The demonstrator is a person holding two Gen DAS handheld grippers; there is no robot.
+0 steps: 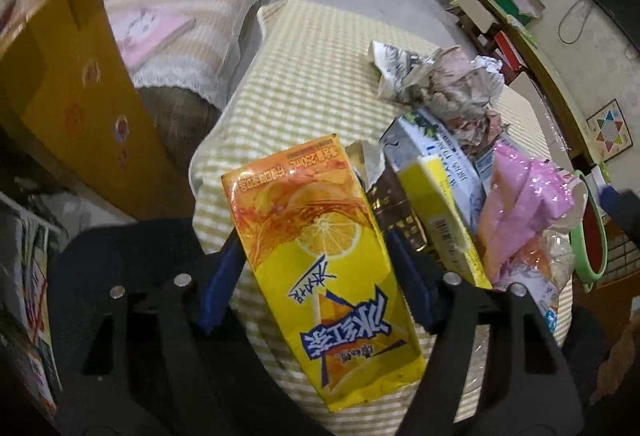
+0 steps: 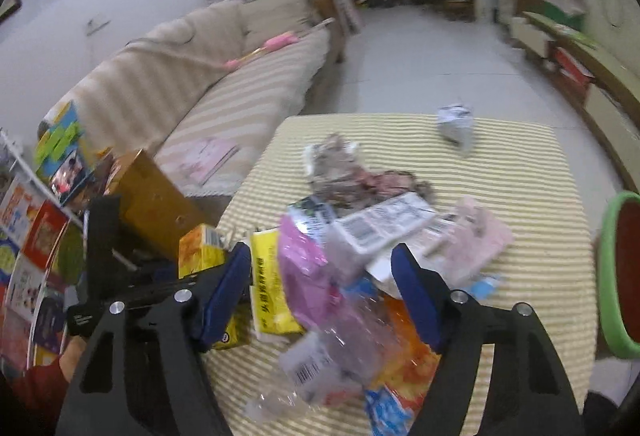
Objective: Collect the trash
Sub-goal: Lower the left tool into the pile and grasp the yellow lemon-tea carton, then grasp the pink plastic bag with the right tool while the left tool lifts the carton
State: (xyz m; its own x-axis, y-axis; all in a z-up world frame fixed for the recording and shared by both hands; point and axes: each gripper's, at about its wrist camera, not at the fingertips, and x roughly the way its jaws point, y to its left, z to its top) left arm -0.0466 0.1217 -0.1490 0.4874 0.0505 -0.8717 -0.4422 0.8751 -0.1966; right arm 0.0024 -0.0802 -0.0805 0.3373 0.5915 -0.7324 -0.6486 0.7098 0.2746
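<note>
My left gripper [image 1: 316,256] is shut on a yellow-orange lemon tea carton [image 1: 324,256] and holds it above the checked table [image 1: 304,76]. The carton and the left gripper also show at the left of the right wrist view [image 2: 200,248]. A trash pile lies on the table: a yellow box [image 1: 444,220], a pink wrapper [image 1: 528,200], a white carton [image 1: 436,148] and crumpled paper [image 1: 452,80]. My right gripper [image 2: 324,292] is open over the pile, with the pink wrapper [image 2: 304,264] and a clear plastic wrapper [image 2: 352,332] between its fingers.
A green-rimmed bin [image 2: 620,272] stands to the right of the table. A cardboard box [image 1: 76,92] stands at the left, next to a striped sofa [image 2: 208,84]. A small crushed carton [image 2: 456,124] lies at the table's far side. Shelves line the right wall.
</note>
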